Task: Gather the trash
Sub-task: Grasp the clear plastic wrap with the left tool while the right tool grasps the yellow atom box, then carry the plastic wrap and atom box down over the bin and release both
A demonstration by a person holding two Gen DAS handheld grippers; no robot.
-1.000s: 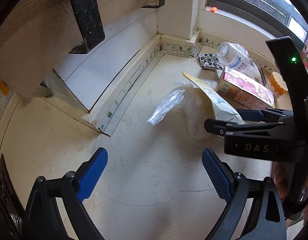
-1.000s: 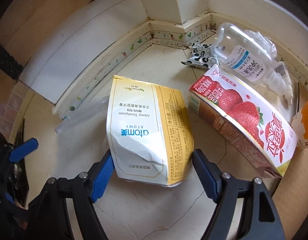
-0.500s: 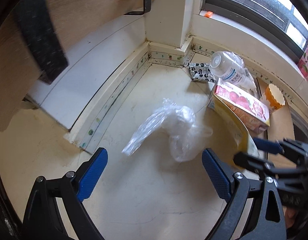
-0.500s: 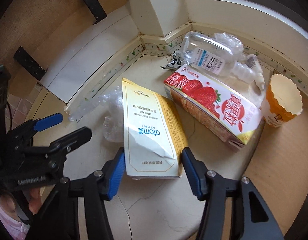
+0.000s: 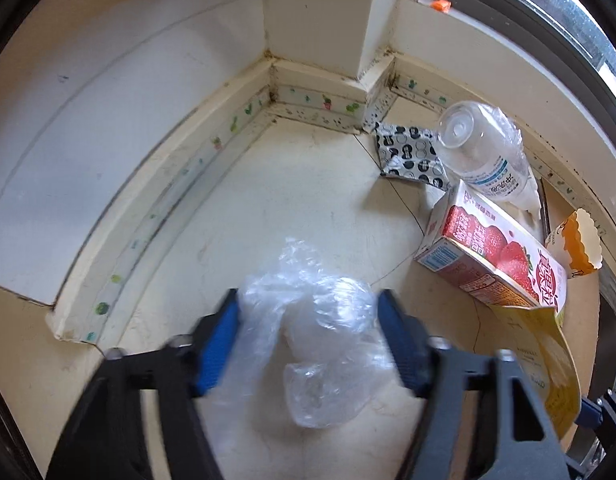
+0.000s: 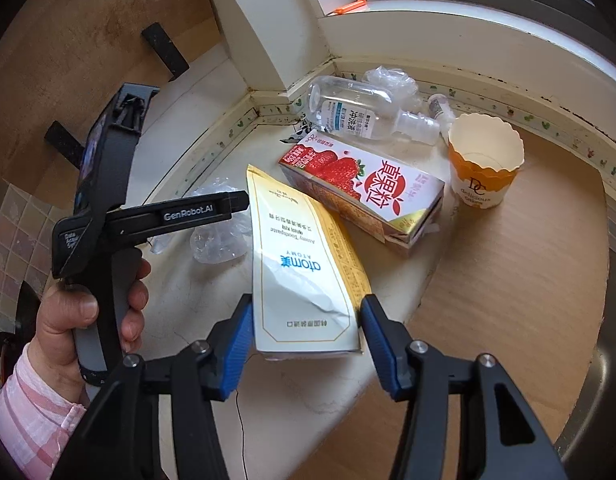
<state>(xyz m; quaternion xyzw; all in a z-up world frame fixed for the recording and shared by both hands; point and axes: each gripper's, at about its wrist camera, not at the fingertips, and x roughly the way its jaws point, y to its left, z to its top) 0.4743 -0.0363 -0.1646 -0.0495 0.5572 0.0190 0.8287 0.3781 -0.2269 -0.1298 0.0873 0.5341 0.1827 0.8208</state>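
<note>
My right gripper [image 6: 308,336] is shut on a yellow and white toothpaste box [image 6: 303,276] and holds it above the pale floor; the box also shows in the left wrist view [image 5: 548,368]. My left gripper [image 5: 308,344] is blurred; its blue fingers [image 5: 215,344] sit on both sides of a crumpled clear plastic bag [image 5: 312,332] and look part closed around it. That bag also shows in the right wrist view [image 6: 215,236], behind the left gripper's body [image 6: 107,220].
By the corner lie a strawberry drink carton [image 6: 364,188], a clear plastic bottle [image 6: 360,114], an orange paper cup [image 6: 484,160] and a black and white patterned wrapper [image 5: 412,156]. A white skirting [image 5: 187,184] runs along the left. Brown cardboard [image 6: 520,280] covers the right.
My left gripper has moved forward onto the plastic bag and its fingers have closed in around it. My right gripper has lifted the toothpaste box back and away from the carton.
</note>
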